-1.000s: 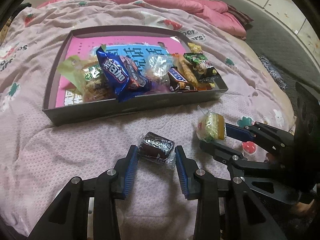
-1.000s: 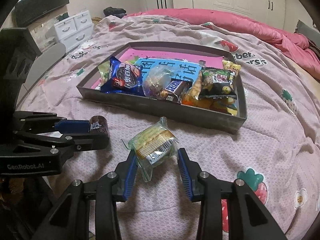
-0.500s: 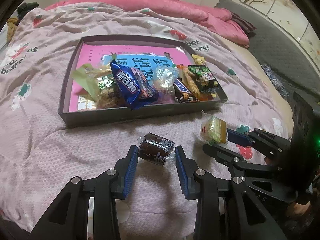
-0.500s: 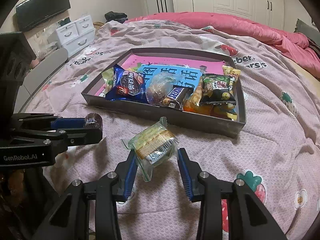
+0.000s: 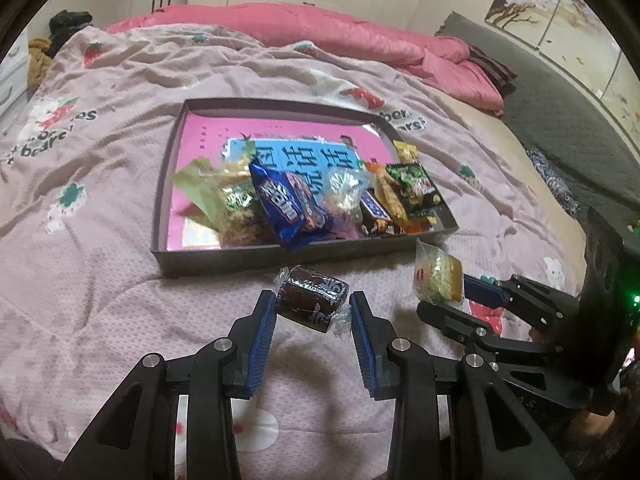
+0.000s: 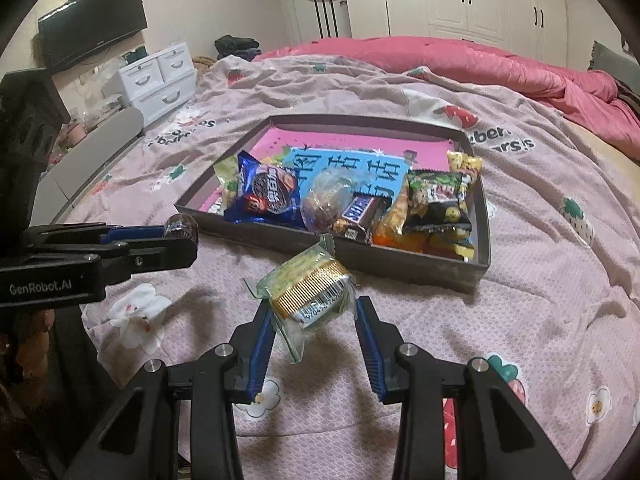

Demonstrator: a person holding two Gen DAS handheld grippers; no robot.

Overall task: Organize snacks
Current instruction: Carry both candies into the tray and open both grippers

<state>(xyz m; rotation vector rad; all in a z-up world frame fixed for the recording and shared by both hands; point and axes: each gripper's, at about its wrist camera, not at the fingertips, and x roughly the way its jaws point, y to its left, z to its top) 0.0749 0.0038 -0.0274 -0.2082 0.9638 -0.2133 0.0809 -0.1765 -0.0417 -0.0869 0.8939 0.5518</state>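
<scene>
Behind both grippers, a dark tray (image 5: 224,262) of snacks is seen on the pink bedspread (image 5: 100,208). Only the right wrist view shows drawers (image 6: 160,76) and a television (image 6: 92,24) at upper left. The left gripper (image 5: 313,312) is clamped on a brown wrapped cake (image 5: 312,295) at centre frame; the right gripper (image 6: 313,312) is clamped on a green-wrapped pastry (image 6: 308,286).

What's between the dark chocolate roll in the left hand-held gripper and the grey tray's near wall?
Only bare pink patterned bedspread between the dark chocolate roll and the grey tray, as the left wrist view shows.
</scene>
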